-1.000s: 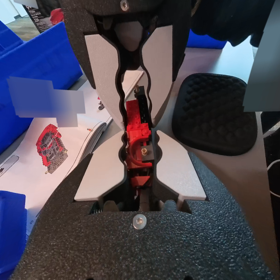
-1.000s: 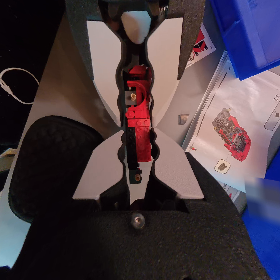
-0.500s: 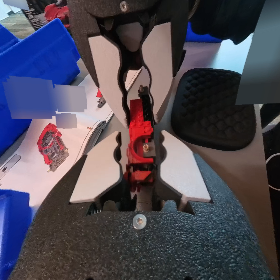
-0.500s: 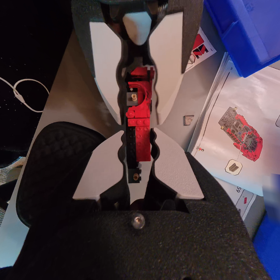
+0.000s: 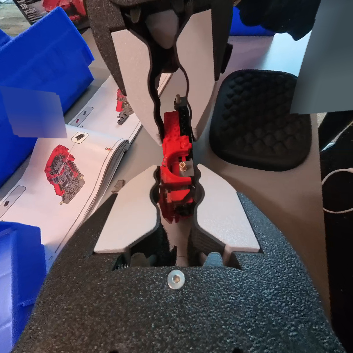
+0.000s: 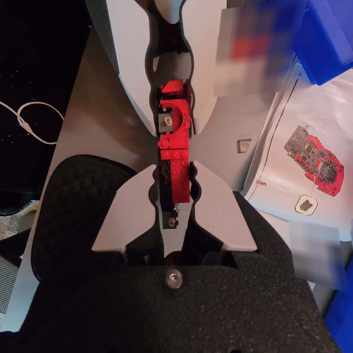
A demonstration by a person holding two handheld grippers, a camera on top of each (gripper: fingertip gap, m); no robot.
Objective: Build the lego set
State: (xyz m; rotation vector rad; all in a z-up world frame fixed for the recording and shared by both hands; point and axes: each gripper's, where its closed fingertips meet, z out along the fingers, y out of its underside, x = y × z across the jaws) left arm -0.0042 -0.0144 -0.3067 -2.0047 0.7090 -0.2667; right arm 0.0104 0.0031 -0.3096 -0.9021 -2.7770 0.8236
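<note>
Left wrist view has the left gripper (image 5: 176, 168) closed down on one end of the lego assembly (image 5: 176, 162), its pale fingers (image 5: 133, 206) pinching the red wheel-arch end. Facing it from beyond, the right gripper (image 6: 173, 168) is likewise clamped on the opposite end, fingers (image 6: 217, 208) squeezing the black-and-red plate section. Gripped from both ends, the build hangs between the two above the table (image 5: 238, 181), probably so that it can be turned or steadied for the next piece.

The assembly is long and narrow: red studded plates beside a black strip, a red arch, and grey blocks carrying tan pins (image 6: 168, 120) near each end.

Outward, to the left gripper's left lies the open instruction booklet (image 5: 86, 172), with a small grey piece (image 5: 118, 185) just beside it and blue bins (image 5: 44, 63) farther off. To its right sits a black quilted case (image 5: 261, 118).
</note>
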